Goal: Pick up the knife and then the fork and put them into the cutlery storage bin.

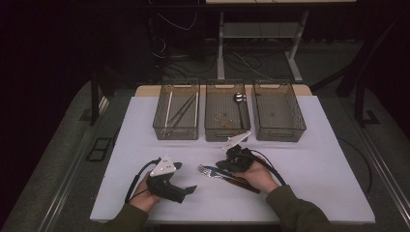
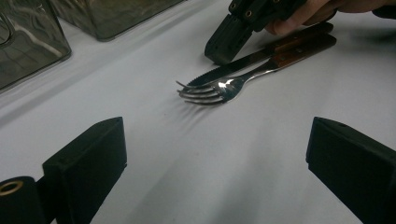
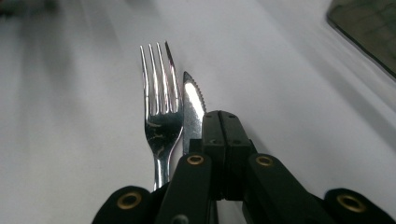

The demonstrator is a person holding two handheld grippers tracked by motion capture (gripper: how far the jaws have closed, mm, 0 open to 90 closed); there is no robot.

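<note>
Fork (image 3: 161, 116) and knife (image 3: 192, 107) lie parallel just left of your closed, empty right gripper (image 3: 223, 122), tips pointing toward your wide-open left gripper (image 2: 217, 154).

- Three bins (image 1: 226, 112) line the tabletop's (image 1: 319, 159) far edge, walling off that side.
- Fork (image 1: 207, 170) and knife (image 1: 227, 175) lie mid-tabletop (side by side, touching), beside the right gripper (image 1: 231, 157).
- Right and near-left stretches are bare.

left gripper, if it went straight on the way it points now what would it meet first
Most likely the fork: its tines lie on the white table straight ahead between the open jaws of the left gripper, with the knife just behind. Depth is hard to judge.
</note>
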